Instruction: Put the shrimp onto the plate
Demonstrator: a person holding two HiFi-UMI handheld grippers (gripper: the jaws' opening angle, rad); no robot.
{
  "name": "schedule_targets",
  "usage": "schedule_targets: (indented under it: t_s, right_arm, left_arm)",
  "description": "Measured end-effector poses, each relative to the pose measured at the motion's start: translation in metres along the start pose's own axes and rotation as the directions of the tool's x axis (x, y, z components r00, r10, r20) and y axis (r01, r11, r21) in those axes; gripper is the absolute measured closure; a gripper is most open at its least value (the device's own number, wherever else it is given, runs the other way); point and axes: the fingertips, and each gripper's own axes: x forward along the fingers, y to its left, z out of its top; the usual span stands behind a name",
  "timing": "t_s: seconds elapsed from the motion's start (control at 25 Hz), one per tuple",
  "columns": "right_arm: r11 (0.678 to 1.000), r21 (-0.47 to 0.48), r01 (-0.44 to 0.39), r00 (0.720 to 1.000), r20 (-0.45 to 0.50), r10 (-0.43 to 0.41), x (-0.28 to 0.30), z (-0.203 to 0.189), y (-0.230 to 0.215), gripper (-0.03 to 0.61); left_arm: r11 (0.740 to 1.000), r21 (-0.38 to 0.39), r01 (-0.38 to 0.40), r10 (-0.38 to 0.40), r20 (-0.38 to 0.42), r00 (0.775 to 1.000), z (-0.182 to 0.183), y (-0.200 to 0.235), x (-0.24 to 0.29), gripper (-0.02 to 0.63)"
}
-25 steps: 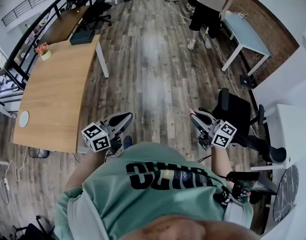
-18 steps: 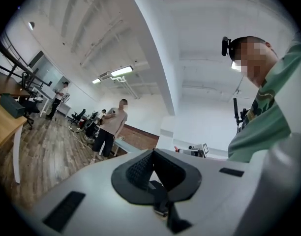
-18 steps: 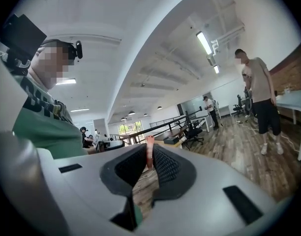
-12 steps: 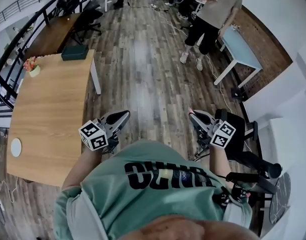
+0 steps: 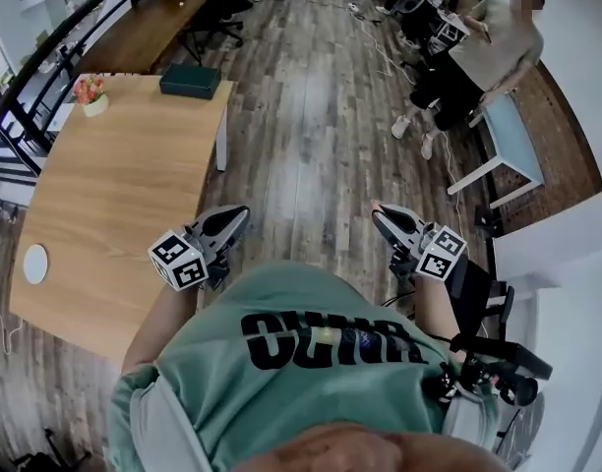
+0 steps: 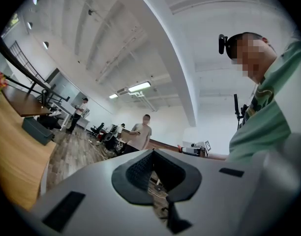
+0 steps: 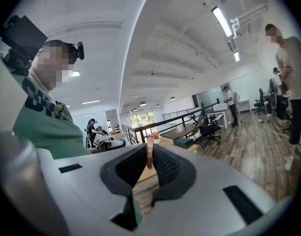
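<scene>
On the wooden table [image 5: 114, 195] sit a white plate [image 5: 35, 264], flowers [image 5: 89, 89] and green box [image 5: 190, 81].

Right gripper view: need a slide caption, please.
Right gripper, fingers pinching a thin pink shrimp at their tips.

It was an open-plan office where I stood — long wooden desk [image 5: 114, 195] with a flower pot [image 5: 90, 94], plank floor [image 5: 301, 136], black swivel chairs [image 5: 220, 13] at further desks, white table [image 5: 512, 141], people [image 5: 478, 59] standing about, strip lights [image 7: 220, 18] overhead — black railing [image 5: 45, 55] along one side.
</scene>
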Motion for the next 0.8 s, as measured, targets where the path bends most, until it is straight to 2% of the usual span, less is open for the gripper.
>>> schedule_targets:
  t_s: [0.24, 0.48, 0.56, 0.68, 0.8]
  right_arm:
    - [0.984, -0.013, -0.175, 0.984, -0.042, 0.175, 0.092, 0.014, -0.030, 0.532]
    - [0.932, 0.006, -0.362, 0.927, -0.103, 0.361, 0.180, 0.009, -0.087, 0.532]
    - [0.909, 0.002, -0.418, 0.903, -0.109, 0.416, 0.216, 0.016, -0.117, 0.532]
    - [0.865, 0.017, -0.502, 0.859, -0.108, 0.500, 0.272, 0.034, -0.160, 0.532]
    - [0.797, 0.001, -0.604, 0.791, -0.123, 0.600, 0.321, 0.054, -0.195, 0.532]
  left_arm:
    - [0.985, -0.003, -0.171, 0.171, 0.048, 0.984, 0.016, 0.050, -0.033, 0.614]
    - [0.939, 0.008, -0.343, 0.341, 0.093, 0.936, 0.025, 0.107, -0.031, 0.614]
    - [0.913, 0.017, -0.407, 0.403, 0.113, 0.908, 0.032, 0.133, -0.025, 0.614]
    - [0.860, -0.021, -0.509, 0.506, 0.155, 0.848, 0.048, 0.170, -0.014, 0.614]
    - [0.795, -0.025, -0.606, 0.600, 0.176, 0.781, 0.063, 0.193, 0.000, 0.614]
